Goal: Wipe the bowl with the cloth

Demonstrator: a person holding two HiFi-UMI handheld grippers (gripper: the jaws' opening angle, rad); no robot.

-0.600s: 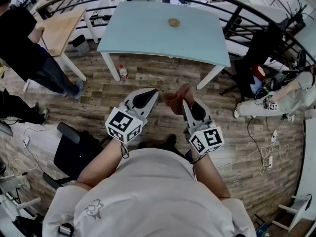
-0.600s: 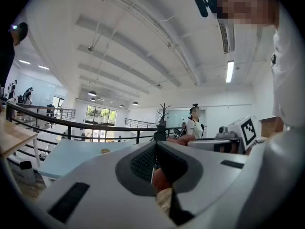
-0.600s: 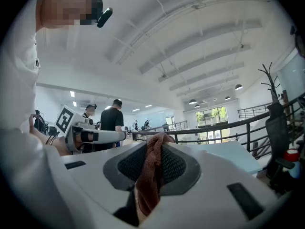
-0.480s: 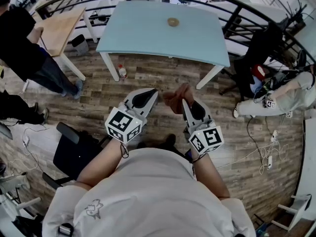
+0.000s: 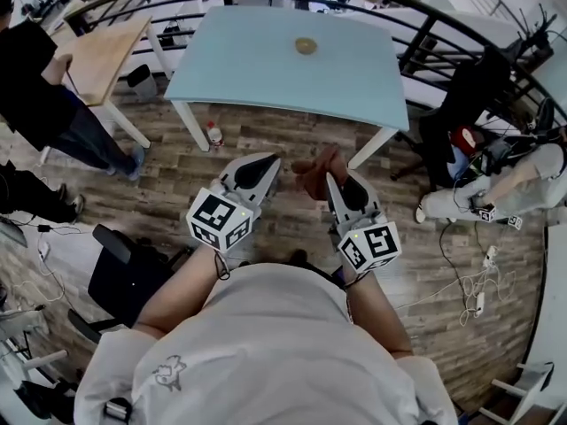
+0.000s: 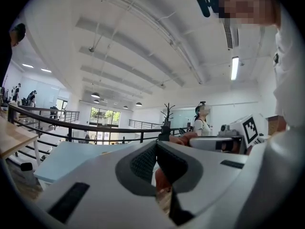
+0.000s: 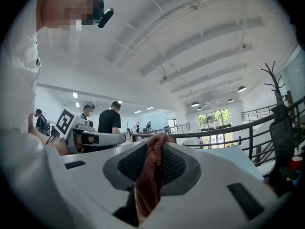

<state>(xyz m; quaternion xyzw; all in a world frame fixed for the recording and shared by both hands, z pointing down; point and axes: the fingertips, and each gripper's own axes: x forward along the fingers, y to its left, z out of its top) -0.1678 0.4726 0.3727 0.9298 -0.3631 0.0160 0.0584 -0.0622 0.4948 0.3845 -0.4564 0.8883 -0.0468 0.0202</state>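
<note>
A small tan bowl (image 5: 306, 46) sits on the far part of a light-blue table (image 5: 266, 69), well ahead of both grippers. I hold both grippers close to my chest, above the wooden floor and short of the table. My right gripper (image 5: 330, 181) (image 7: 155, 141) is shut on a reddish-brown cloth (image 5: 315, 172) (image 7: 150, 173), which bunches out past the jaw tips. My left gripper (image 5: 273, 159) (image 6: 156, 146) is shut with nothing between its pads, a hand's width left of the cloth. No bowl shows in either gripper view.
A wooden table (image 5: 106, 47) and a standing person in black (image 5: 35, 87) are at the left. A bottle (image 5: 213, 134) stands on the floor by the blue table's leg. A black railing (image 5: 425, 25) curves behind. A black chair (image 5: 124, 273) is at my left and a seated person (image 5: 505, 180) at right.
The view has shifted slightly and the blue table sits a little nearer. Both grippers keep their pose, and the cloth stays in the right one.
</note>
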